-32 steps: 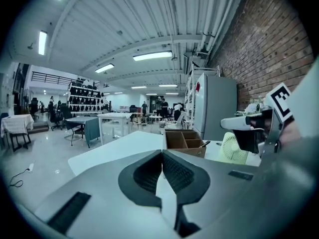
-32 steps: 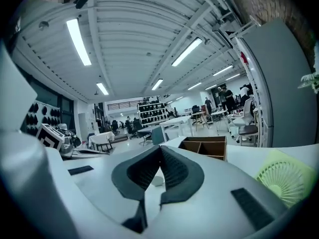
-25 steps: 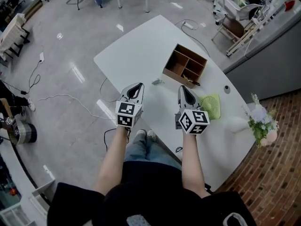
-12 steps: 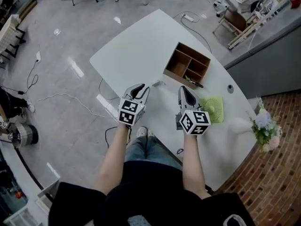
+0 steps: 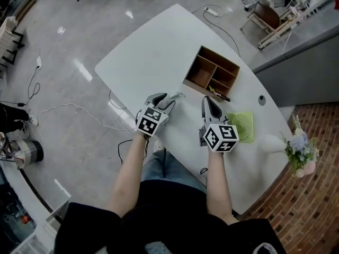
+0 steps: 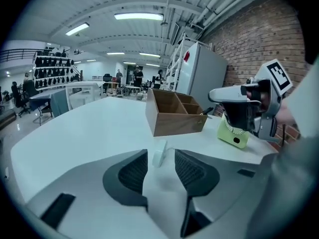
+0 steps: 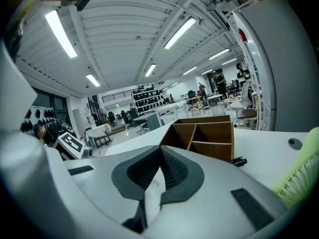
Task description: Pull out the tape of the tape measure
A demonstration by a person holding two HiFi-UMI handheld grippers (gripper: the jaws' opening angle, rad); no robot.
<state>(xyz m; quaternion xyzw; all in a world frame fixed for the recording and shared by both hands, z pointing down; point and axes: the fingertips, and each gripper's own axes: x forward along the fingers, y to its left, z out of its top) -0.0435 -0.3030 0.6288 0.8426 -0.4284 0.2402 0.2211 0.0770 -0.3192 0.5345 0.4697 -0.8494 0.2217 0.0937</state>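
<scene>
The tape measure (image 6: 160,151) is a small white case lying on the white table (image 5: 143,52), seen in the head view as a pale speck (image 5: 179,94). My left gripper (image 6: 160,159) points down at it. Its jaws have just been opening and now stand wide. The case lies just ahead of the gap, and neither pad touches it. In the head view the left gripper (image 5: 170,99) is right beside the case. My right gripper (image 7: 160,151) is shut on nothing and hovers to the right (image 5: 206,101), apart from the tape measure.
A wooden compartment box (image 5: 212,74) stands behind the grippers, with a black pen (image 5: 220,94) at its front. A light green fan-like object (image 5: 241,125) lies by the right gripper. Flowers (image 5: 300,153) stand at the far right. The table edge runs close to my left hand.
The left gripper has moved forward and down to the tape measure, and its jaws have gone from shut to wide open. The right gripper has sunk a little and stays shut.
</scene>
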